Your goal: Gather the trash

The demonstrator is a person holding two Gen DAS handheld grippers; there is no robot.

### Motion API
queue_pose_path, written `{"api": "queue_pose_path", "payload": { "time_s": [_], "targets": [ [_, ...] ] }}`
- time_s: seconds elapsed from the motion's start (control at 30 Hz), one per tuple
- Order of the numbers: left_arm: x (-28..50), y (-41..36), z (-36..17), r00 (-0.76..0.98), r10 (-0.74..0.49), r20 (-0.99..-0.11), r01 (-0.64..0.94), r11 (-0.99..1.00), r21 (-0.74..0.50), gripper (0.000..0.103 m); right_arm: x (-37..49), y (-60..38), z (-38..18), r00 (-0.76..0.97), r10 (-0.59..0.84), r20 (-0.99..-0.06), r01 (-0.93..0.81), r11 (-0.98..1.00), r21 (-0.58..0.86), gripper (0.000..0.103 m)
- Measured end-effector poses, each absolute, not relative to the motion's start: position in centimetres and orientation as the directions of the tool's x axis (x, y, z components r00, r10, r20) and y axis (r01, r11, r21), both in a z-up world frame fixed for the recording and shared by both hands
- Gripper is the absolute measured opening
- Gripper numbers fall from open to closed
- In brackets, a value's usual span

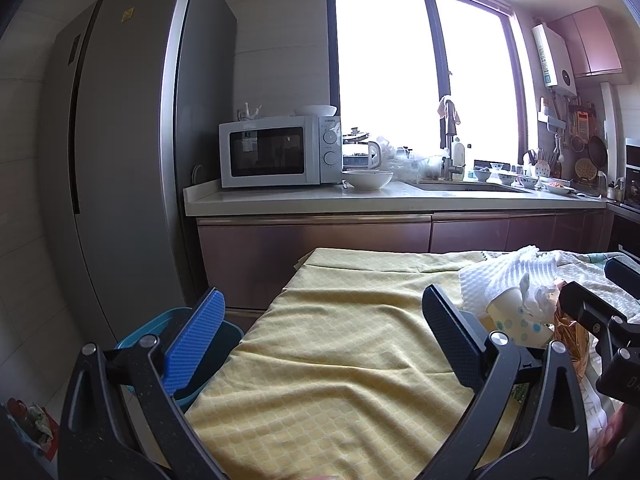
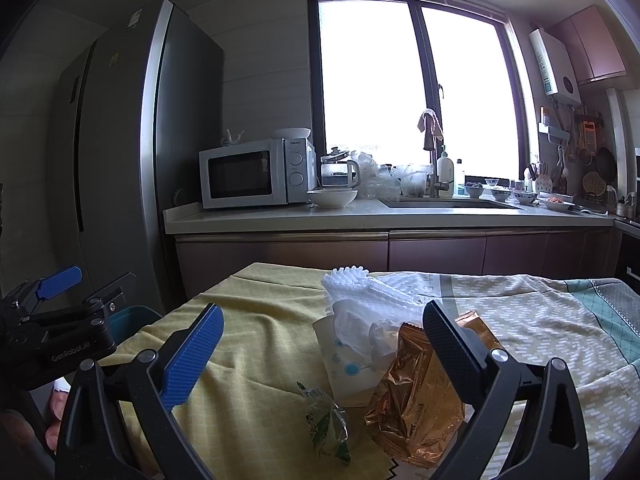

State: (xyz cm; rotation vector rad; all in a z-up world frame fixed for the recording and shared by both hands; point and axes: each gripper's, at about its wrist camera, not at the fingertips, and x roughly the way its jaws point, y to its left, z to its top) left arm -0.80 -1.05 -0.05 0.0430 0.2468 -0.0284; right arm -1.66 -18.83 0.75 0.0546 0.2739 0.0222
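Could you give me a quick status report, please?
Left gripper and right gripper both open, empty. Crinkled gold foil wrapper, white paper cup, small green wrapper on yellow tablecloth. Blue bin at table's left edge.

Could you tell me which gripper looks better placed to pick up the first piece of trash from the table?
Probably the right gripper: it is open with the paper cup and gold wrapper between its fingers. The left gripper, also open, faces bare yellow cloth beside the blue bin.
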Motion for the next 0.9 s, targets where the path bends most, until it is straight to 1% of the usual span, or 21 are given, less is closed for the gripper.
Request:
{"api": "queue_pose_path", "payload": {
  "time_s": [0.4, 0.57, 0.7, 0.87, 0.9],
  "targets": [
    [-0.5, -1.6, -0.4, 0.963, -0.049, -0.265, 0.064, 0.997, 0.049, 0.097, -1.9, -20.5, 0.7, 0.961, 0.012, -0.275, 0.007, 0.997, 0.071, 0.097],
    [0.0, -2.9, -1.0, 0.938, -0.141, -0.317, 0.163, 0.985, 0.047, 0.097, -2.0, -23.0, 0.3, 0.953, -0.026, -0.301, 0.059, 0.993, 0.101, 0.097],
    [0.6, -4.5, -1.6, 0.893, -0.257, -0.369, 0.285, 0.958, 0.022, 0.097, -1.9, -25.6, -0.4, 0.939, -0.049, -0.34, 0.104, 0.984, 0.146, 0.097],
    [1.7, -7.3, -2.9, 0.788, -0.423, -0.447, 0.456, 0.889, -0.039, 0.097, -1.4, -28.0, -1.7, 0.912, -0.004, -0.41, 0.106, 0.969, 0.225, 0.096],
    [1.9, -8.0, -3.3, 0.767, -0.445, -0.461, 0.482, 0.875, -0.044, 0.096, -1.5, -28.2, -2.0, 0.907, 0.008, -0.422, 0.1, 0.967, 0.234, 0.095]
  ]
}}
